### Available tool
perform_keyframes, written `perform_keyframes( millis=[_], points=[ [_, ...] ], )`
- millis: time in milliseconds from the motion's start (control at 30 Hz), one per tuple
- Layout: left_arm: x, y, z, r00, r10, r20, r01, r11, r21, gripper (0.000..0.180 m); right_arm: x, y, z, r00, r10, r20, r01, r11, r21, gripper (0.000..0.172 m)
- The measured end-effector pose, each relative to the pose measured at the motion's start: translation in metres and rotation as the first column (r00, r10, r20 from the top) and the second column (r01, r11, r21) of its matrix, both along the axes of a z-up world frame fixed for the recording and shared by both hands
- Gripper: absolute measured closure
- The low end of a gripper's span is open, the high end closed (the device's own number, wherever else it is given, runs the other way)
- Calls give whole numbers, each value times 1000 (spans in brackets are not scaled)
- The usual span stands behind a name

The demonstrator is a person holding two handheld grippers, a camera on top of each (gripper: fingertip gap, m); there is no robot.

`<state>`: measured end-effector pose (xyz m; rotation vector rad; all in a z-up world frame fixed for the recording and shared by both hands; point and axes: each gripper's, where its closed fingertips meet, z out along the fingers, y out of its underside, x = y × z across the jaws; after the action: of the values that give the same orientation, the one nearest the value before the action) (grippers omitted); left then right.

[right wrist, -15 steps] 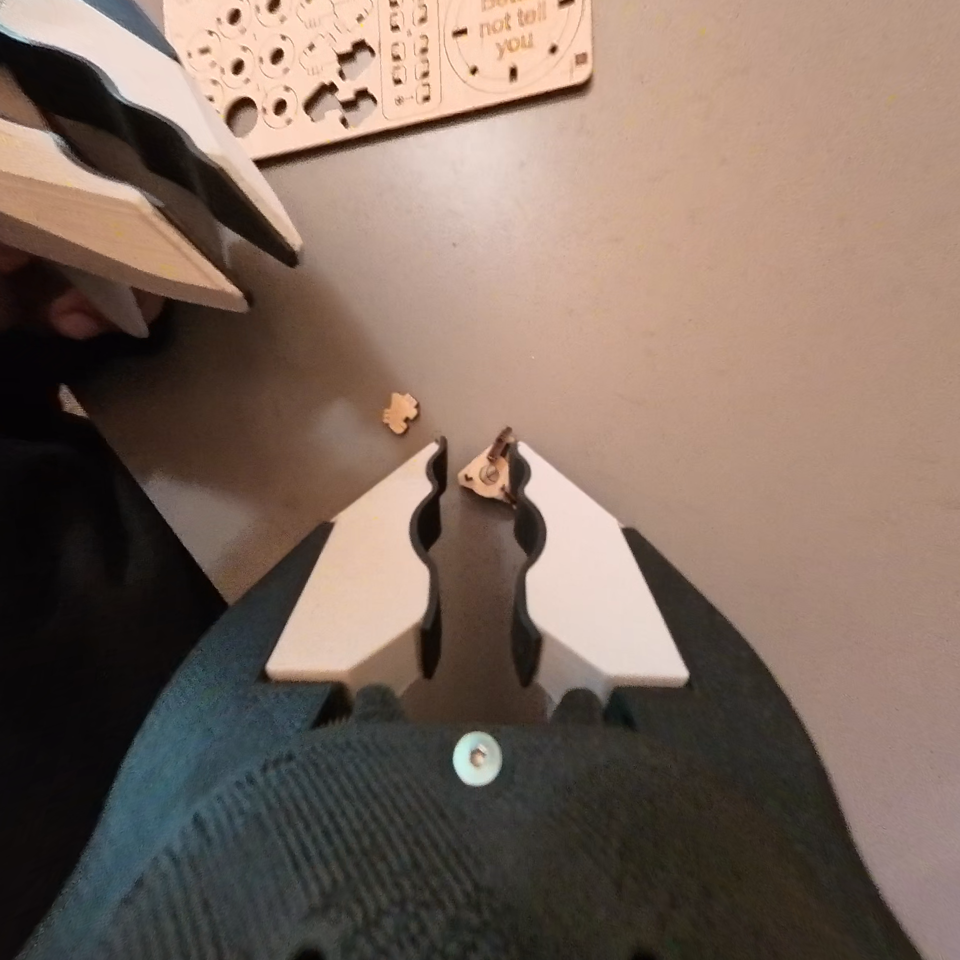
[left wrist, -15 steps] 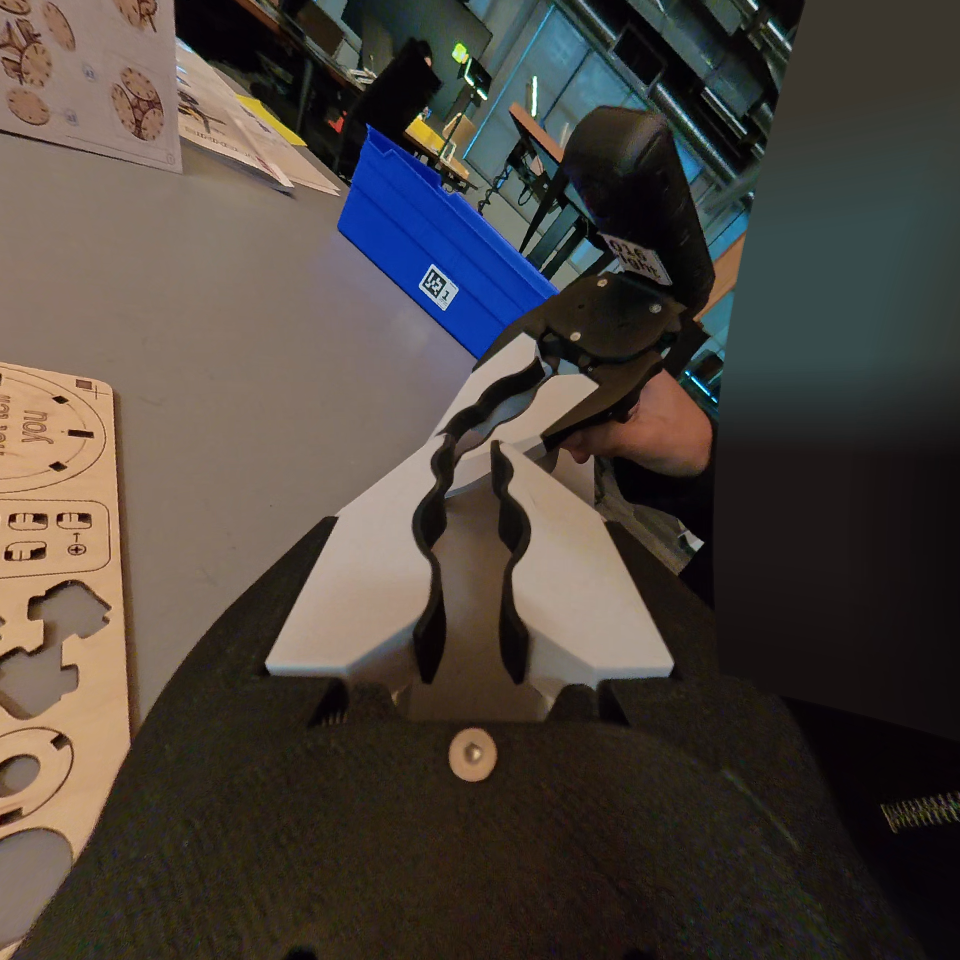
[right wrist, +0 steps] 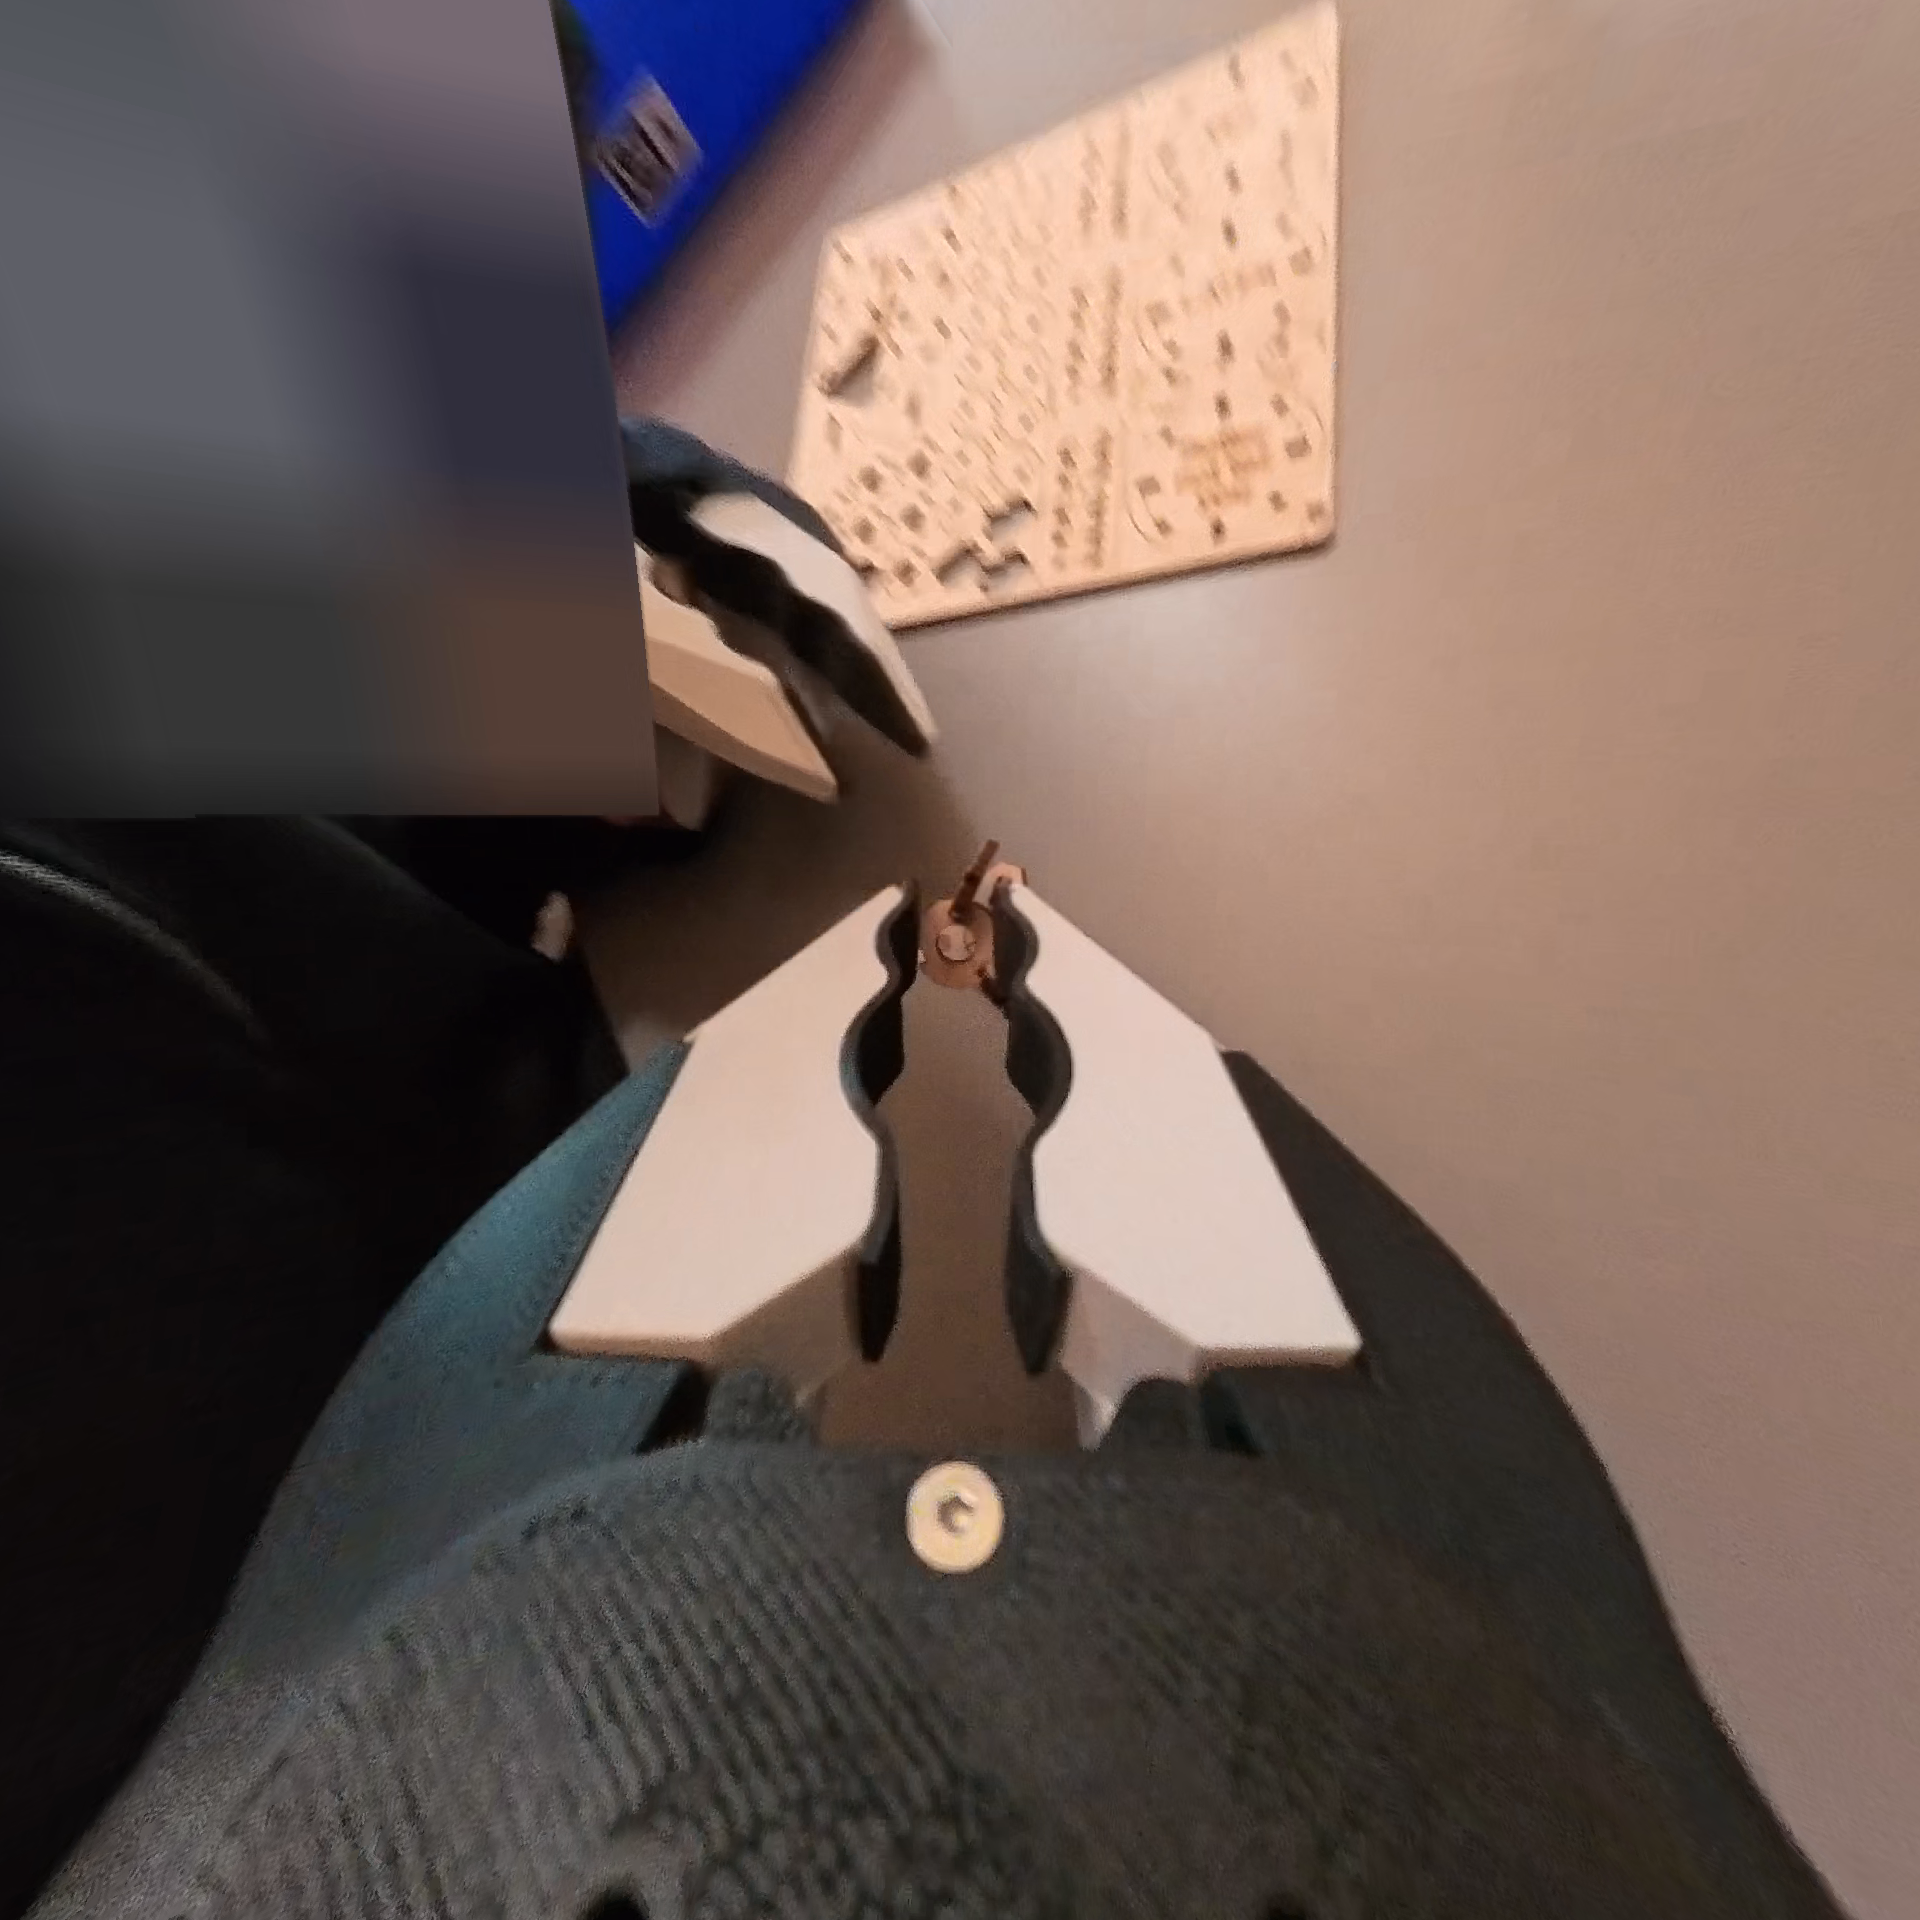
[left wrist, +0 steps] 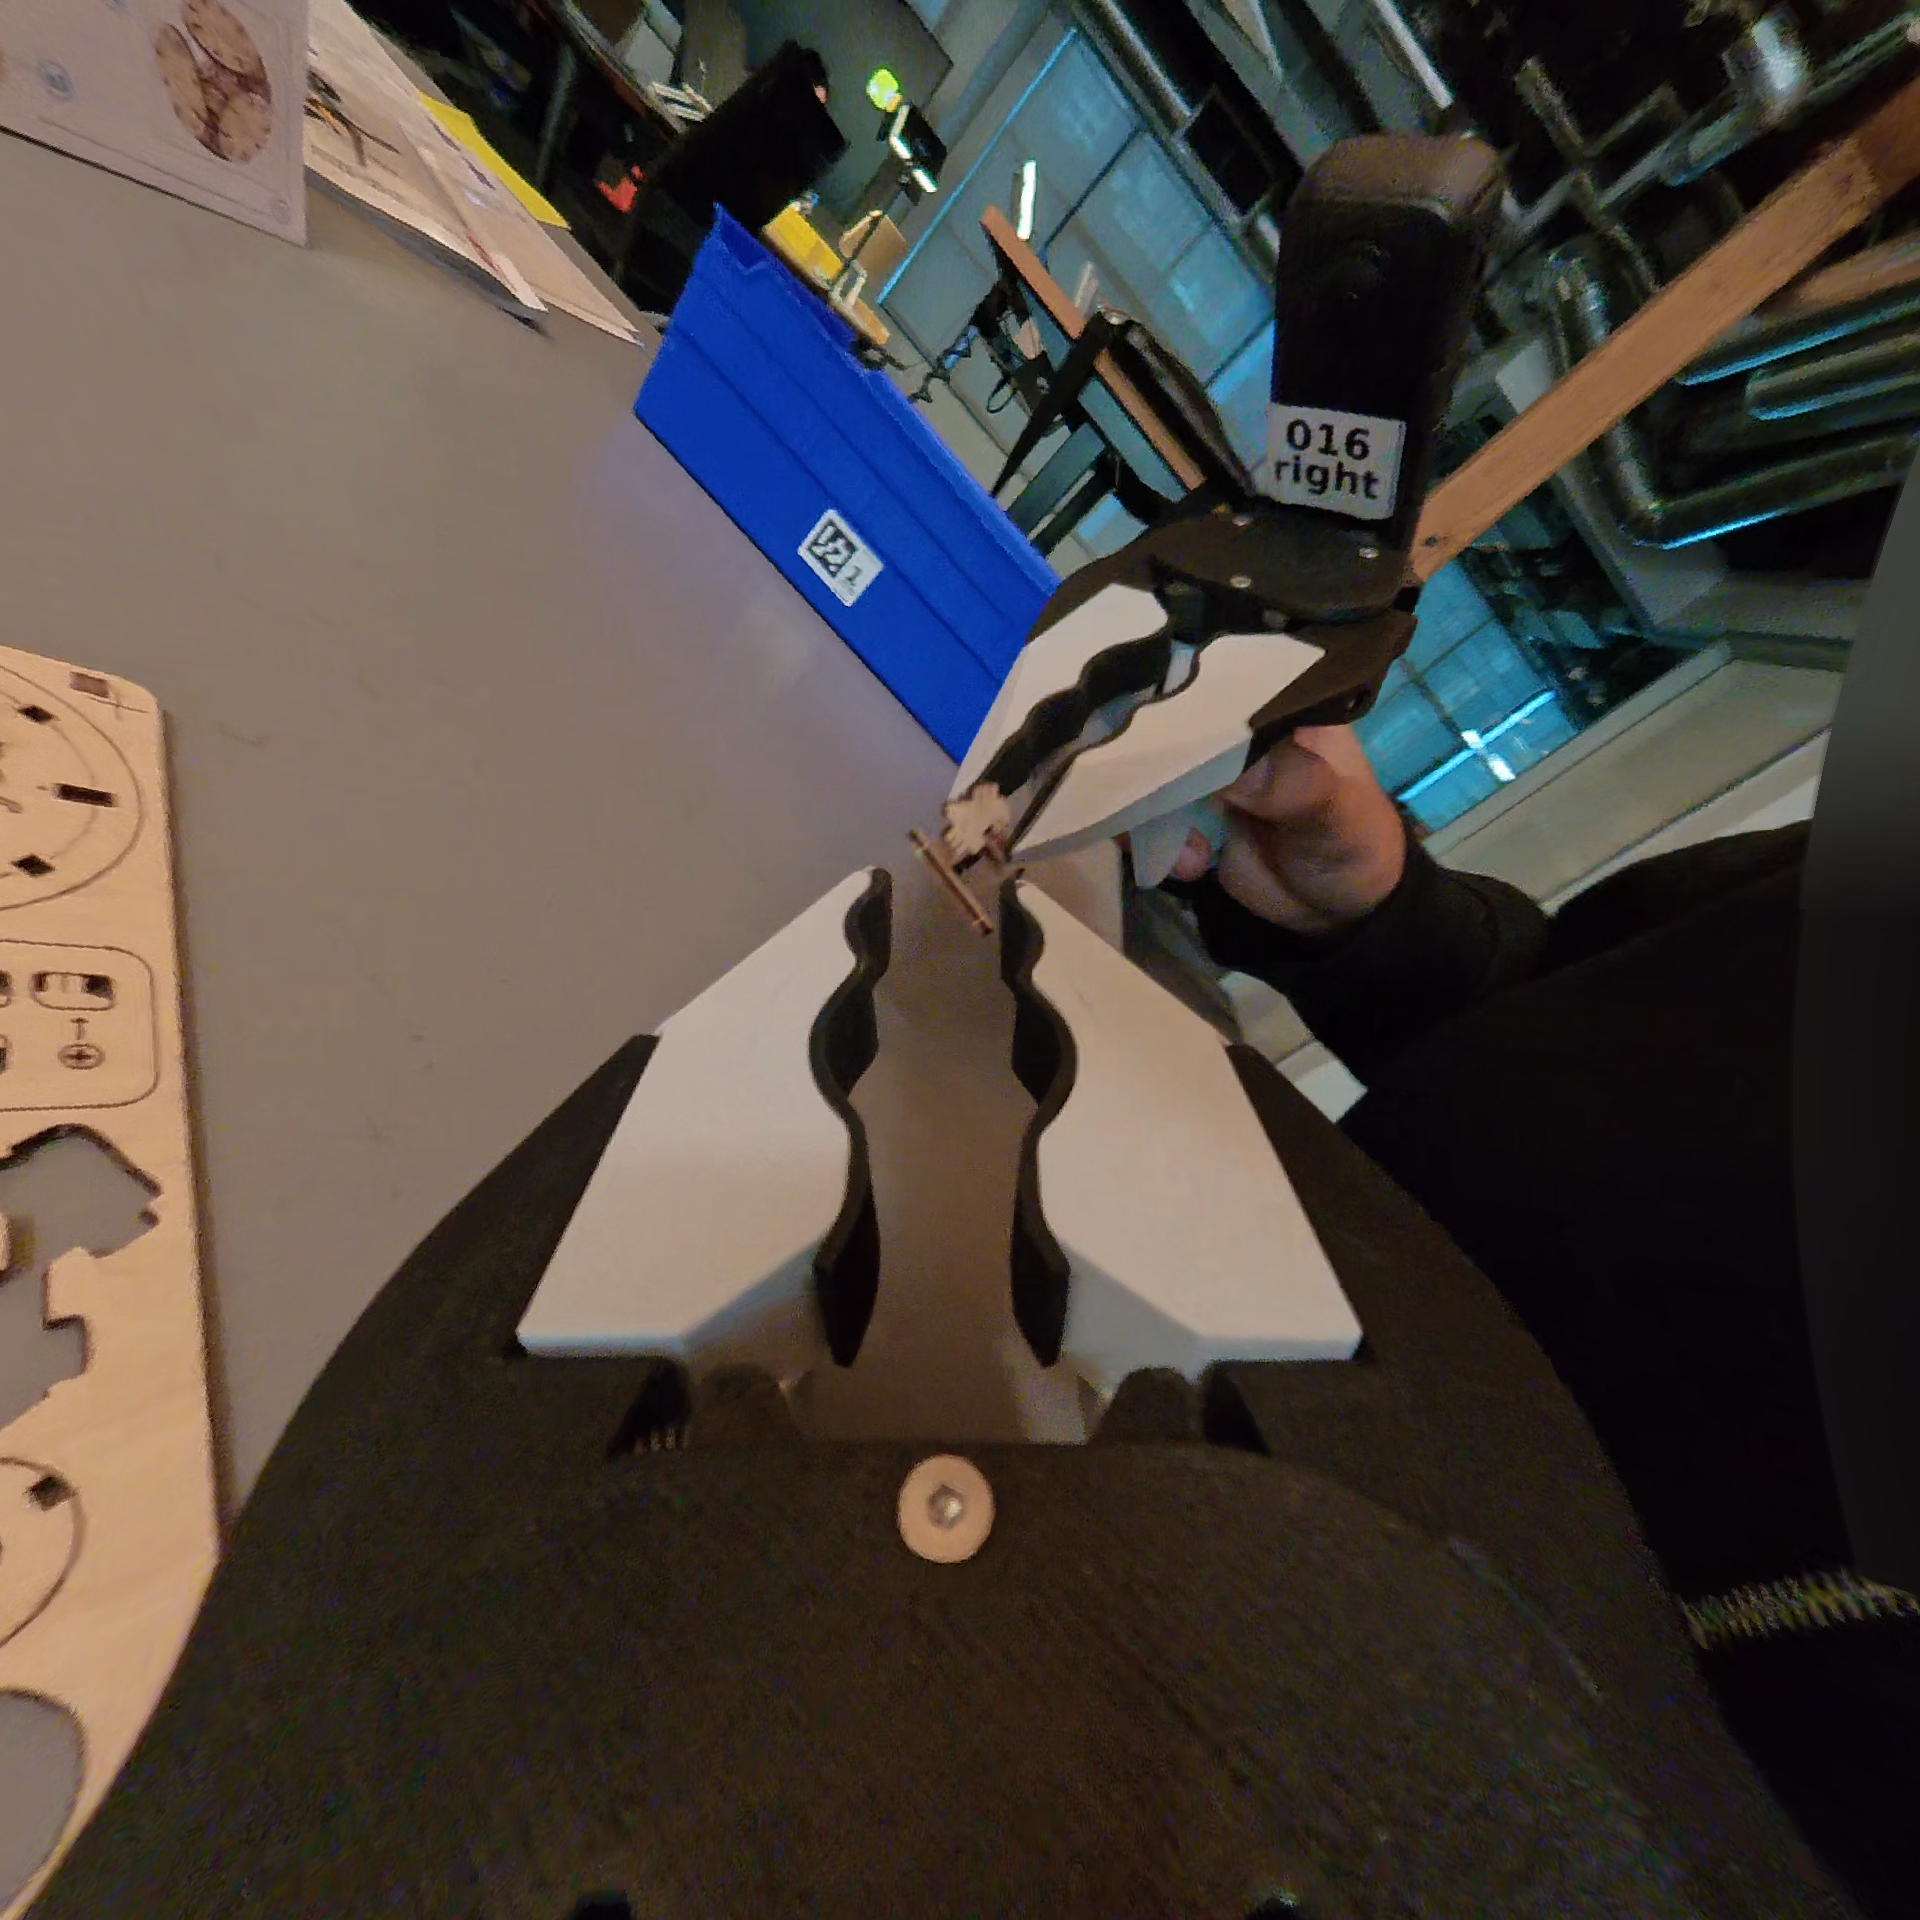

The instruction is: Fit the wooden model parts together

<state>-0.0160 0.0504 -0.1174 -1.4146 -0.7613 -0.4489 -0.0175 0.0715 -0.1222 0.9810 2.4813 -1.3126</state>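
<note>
Grey bench (left wrist: 436, 582) carries a wooden cut-out sheet (left wrist: 94, 1195). Right claw (right wrist: 954, 914) is clamped on a small wooden assembly (right wrist: 954, 943). Left claw (left wrist: 948, 891) is parted and empty; the assembly's flat piece lies just ahead, crosswise between its tips.

Both grippers share one build: white wedge fingers (left wrist: 727, 1122) lined with wavy black pads, a rough black body and a silver screw (left wrist: 945, 1509) at lower centre. The right gripper (left wrist: 1003, 831), upper right, carries a white sticker; a black sleeve (left wrist: 1382, 935) covers the wrist
</note>
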Motion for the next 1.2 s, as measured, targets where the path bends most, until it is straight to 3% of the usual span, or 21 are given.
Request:
perform_keyframes(
  millis=[167, 300, 433, 633, 833, 967, 1200],
  points=[
    [17, 4, 21, 983, -164, 85, 142, 965, 222, 140, 10, -16, 32, 997, 56, -54, -66, 972, -227, 160],
    [30, 5, 36, 956, -276, 96, 229, 912, 340, 140, 18, -22, 43, 996, 78, -43, -88, 934, -346, 161],
    [34, 1, 44, 948, -308, 85, 251, 883, 396, 147, 22, -21, 50, 998, 62, -17, -63, 899, -433, 161],
    [25, -1, 35, 956, -264, 129, 200, 906, 373, 176, 30, -23, 40, 995, 52, -88, -81, 928, -363, 162],
    [25, 6, 22, 951, -261, 165, 201, 930, 307, 168, 23, -17, 26, 961, 0, -275, -45, 986, -159, 160],
    [26, 12, 13, 955, -242, 172, 198, 951, 238, 177, 22, -17, 23, 925, 7, -381, -36, 997, -71, 160],
    [14, 6, 12, 977, -144, 156, 110, 972, 210, 180, 16, -2, 15, 914, -18, -406, 17, 1000, -6, 160]
  ],
)
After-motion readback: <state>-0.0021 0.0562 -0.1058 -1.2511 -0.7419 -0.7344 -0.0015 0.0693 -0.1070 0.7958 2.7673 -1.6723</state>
